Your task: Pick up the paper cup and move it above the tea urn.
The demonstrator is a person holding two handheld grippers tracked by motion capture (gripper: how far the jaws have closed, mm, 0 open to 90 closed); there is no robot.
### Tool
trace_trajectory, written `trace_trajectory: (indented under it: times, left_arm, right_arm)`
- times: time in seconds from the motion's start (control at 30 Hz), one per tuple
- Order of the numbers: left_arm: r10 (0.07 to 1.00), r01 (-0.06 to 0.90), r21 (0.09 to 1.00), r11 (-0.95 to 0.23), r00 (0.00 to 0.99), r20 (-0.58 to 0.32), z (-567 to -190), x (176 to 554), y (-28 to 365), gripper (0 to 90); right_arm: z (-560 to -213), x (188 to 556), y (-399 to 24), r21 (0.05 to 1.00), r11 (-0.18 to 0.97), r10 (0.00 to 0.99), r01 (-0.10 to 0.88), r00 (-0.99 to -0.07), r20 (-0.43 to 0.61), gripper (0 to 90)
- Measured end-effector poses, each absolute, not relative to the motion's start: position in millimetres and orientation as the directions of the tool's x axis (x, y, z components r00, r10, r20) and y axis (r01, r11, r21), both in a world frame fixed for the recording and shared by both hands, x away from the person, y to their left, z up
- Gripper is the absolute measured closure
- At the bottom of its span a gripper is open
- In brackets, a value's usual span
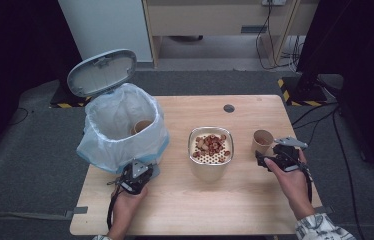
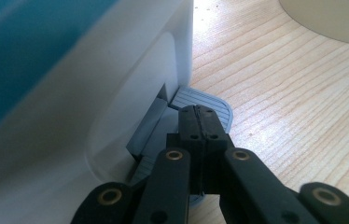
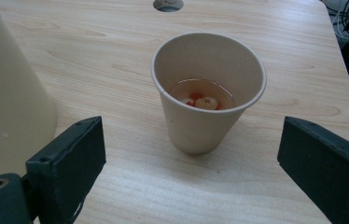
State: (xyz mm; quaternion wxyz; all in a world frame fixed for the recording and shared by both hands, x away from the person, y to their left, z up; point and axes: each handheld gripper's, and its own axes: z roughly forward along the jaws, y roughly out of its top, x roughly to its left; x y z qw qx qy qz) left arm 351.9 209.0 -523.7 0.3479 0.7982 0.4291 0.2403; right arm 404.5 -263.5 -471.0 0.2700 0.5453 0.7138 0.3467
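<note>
Bench (image 1: 185, 200): light wood, carrying all items listed below.
Landmark: metal pot (image 1: 210, 152), near the middle of the bench, with a perforated insert holding reddish-brown pieces.
Paper cup (image 3: 208, 91): upright on the bench, to the right of the pot and apart from it; pale liquid with a few orange and white bits sits at its bottom.
Right gripper (image 3: 189, 168): held in the person's right hand, to the right of the pot and just on the near side of the cup. Fingers (image 3: 67, 158) wide apart, one on each side of the cup's line, neither touching it; nothing held.
Bin (image 1: 122, 127): white, lined with a pale plastic bag, to the left of the pot; lid (image 1: 102, 72) raised. A second paper cup (image 1: 140, 126) lies inside.
Pedal (image 2: 205, 105): grey, ribbed, at the foot of the bin on the side facing the person.
Left gripper (image 2: 199, 122): to the near left of the pot, at the bin's base. Fingers pressed together, tips resting on the pedal; nothing between them.
</note>
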Motion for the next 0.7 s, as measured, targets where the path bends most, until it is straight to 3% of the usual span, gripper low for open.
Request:
trace_trajectory:
  times: [0.7]
  left_arm:
    - [0.852, 0.518, 0.761, -0.391, 0.517, 0.086, -523.6, 351.8, 209.2, 89.7]
  right_arm:
    - [-504.4, 444.7, -266.5, 0.806, 0.094, 0.976, 0.584, -0.213, 0.040, 13.1]
